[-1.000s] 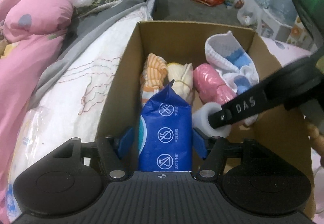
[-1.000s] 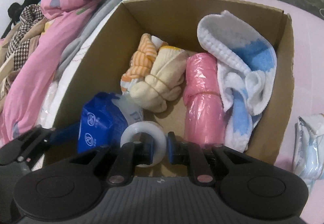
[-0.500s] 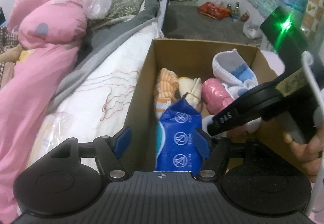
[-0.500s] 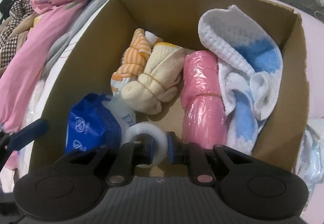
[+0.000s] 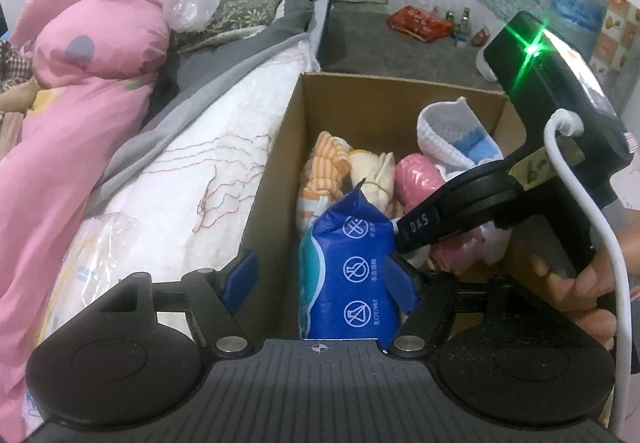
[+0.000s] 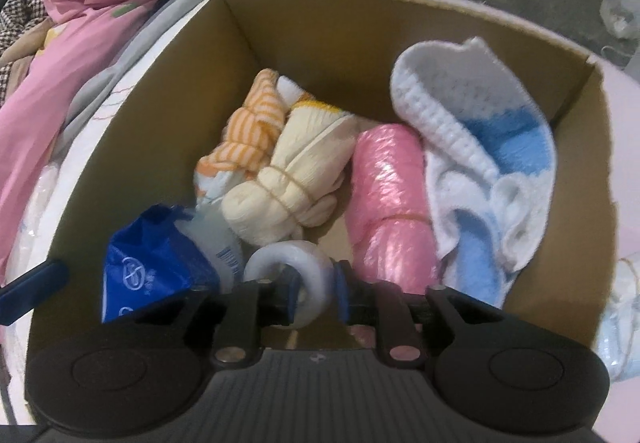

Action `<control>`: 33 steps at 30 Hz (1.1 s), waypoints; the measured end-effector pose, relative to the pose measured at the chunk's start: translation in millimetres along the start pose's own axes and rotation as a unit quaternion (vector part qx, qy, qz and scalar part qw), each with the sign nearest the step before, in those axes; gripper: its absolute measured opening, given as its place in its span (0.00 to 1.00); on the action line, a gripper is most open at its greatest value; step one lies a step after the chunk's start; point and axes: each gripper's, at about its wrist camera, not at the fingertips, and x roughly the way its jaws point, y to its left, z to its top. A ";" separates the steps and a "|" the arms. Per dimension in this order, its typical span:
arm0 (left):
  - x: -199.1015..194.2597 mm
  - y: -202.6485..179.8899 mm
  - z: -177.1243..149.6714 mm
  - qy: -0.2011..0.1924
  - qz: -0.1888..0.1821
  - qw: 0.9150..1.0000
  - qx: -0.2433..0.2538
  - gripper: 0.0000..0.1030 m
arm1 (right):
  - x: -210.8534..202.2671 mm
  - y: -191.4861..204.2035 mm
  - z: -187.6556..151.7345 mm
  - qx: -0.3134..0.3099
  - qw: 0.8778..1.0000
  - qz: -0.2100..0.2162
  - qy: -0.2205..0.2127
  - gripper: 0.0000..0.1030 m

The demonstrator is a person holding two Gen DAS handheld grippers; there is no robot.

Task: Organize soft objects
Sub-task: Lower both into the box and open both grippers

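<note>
In the box: soft things are packed side by side.
Pack: a blue pack is stood upright at the near left wall, between the left gripper jaws.
Left gripper: jaws have just been opening; the pads are seen clear of the pack, one outside the box wall.
Tape: a white ring is lying beside the pack, near the box floor.
Right gripper: jaws have just been parting; one finger is through the ring, the wall loose between them.
Bundles: a striped sock, a cream roll, a pink roll and a towel are laid left to right.
Outside: a pink quilt is heaped on the bed to the left.
</note>
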 end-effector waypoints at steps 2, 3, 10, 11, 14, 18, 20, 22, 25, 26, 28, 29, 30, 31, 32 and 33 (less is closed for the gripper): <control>0.2 0.6 0.3 0.000 -0.002 1.000 -0.003 0.68 | -2.9 -1.6 1.2 0.001 1.000 -0.003 -0.006 0.18; 0.1 0.5 0.2 0.000 -0.002 1.000 -0.004 0.68 | -4.5 -2.5 1.4 0.002 1.000 -0.006 -0.009 0.18; -6.6 2.9 0.8 -0.009 -0.005 1.000 -0.010 0.69 | -15.7 -9.5 -2.9 0.009 1.000 0.021 -0.009 0.18; -8.9 4.4 1.6 -0.011 -0.008 1.000 -0.013 0.69 | -18.0 -10.0 -4.4 0.011 0.999 0.032 -0.005 0.18; -17.7 8.6 3.8 -0.024 -0.007 0.999 -0.023 0.72 | -21.1 -11.1 -11.3 0.016 0.998 0.061 0.012 0.18; -25.4 16.5 6.5 -0.035 0.001 0.999 -0.034 0.75 | -14.3 -7.0 -20.4 0.037 0.992 0.110 0.052 0.18; -27.3 19.9 7.5 -0.037 0.005 0.998 -0.041 0.75 | -10.4 0.2 -23.6 0.042 0.990 0.121 0.058 0.18; -28.2 22.4 8.2 -0.038 0.011 0.998 -0.044 0.76 | -4.1 5.1 -25.1 0.054 0.987 0.139 0.064 0.18; -28.8 26.7 7.2 -0.038 0.015 0.998 -0.049 0.77 | 2.6 11.3 -28.8 0.065 0.986 0.138 0.071 0.18; -28.9 28.1 6.9 -0.038 0.015 0.998 -0.052 0.77 | 4.8 12.4 -29.3 0.068 0.986 0.134 0.073 0.18; -29.4 30.8 5.9 -0.038 0.015 0.998 -0.056 0.77 | 10.3 9.6 -30.0 0.084 0.984 0.136 0.082 0.18; -29.4 31.4 5.6 -0.038 0.015 0.998 -0.056 0.77 | 11.1 7.4 -30.3 0.091 0.983 0.138 0.085 0.18; -30.1 31.7 5.0 -0.037 0.014 0.998 -0.055 0.77 | 10.8 4.6 -30.8 0.096 0.982 0.140 0.085 0.19; -31.0 32.4 4.5 -0.038 0.013 0.998 -0.054 0.77 | 9.7 1.9 -31.1 0.100 0.982 0.139 0.085 0.19; -31.8 32.4 4.2 -0.040 0.012 0.998 -0.054 0.77 | 7.6 -1.4 -31.7 0.102 0.982 0.137 0.083 0.19; -32.5 32.5 3.8 -0.041 0.012 0.998 -0.053 0.78 | 6.5 -3.1 -31.4 0.104 0.982 0.135 0.081 0.21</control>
